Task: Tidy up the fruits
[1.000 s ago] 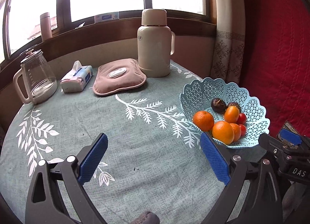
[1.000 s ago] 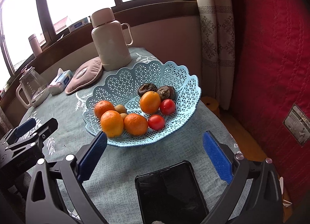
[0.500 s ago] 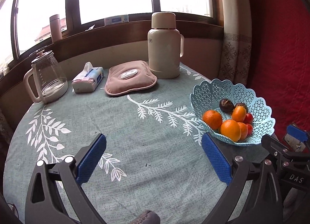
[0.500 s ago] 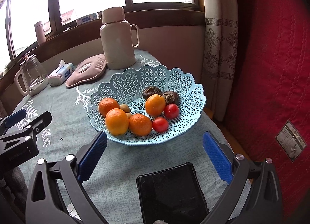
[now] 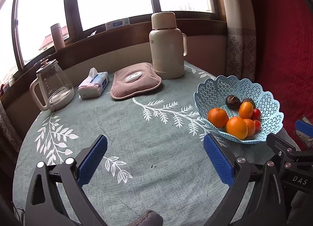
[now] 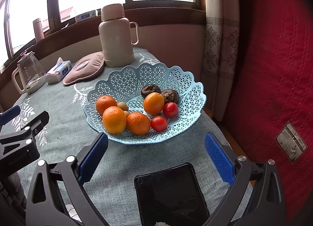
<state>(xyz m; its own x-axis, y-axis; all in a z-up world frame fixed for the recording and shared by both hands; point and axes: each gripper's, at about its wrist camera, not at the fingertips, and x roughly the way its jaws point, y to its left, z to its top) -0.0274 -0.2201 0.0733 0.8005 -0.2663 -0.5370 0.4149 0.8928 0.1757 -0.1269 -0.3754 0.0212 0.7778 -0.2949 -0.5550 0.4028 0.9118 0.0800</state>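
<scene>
A light blue lattice basket stands at the table's right edge. It holds several oranges, two red tomatoes, two dark wrinkled fruits and two small kiwis. My right gripper is open, low in front of the basket, with nothing between its blue pads. My left gripper is open over bare tablecloth, left of the basket. Each gripper shows in the other's view, the right one at the edge and the left one likewise.
A beige thermos, a pink hot-water bag, a tissue pack and a glass kettle stand along the back of the round table. A black tablet lies under my right gripper. Red quilted fabric fills the right.
Both grippers have pulled back and risen a little, so the table and basket look farther away. Both stay open and the fruit has not moved.
</scene>
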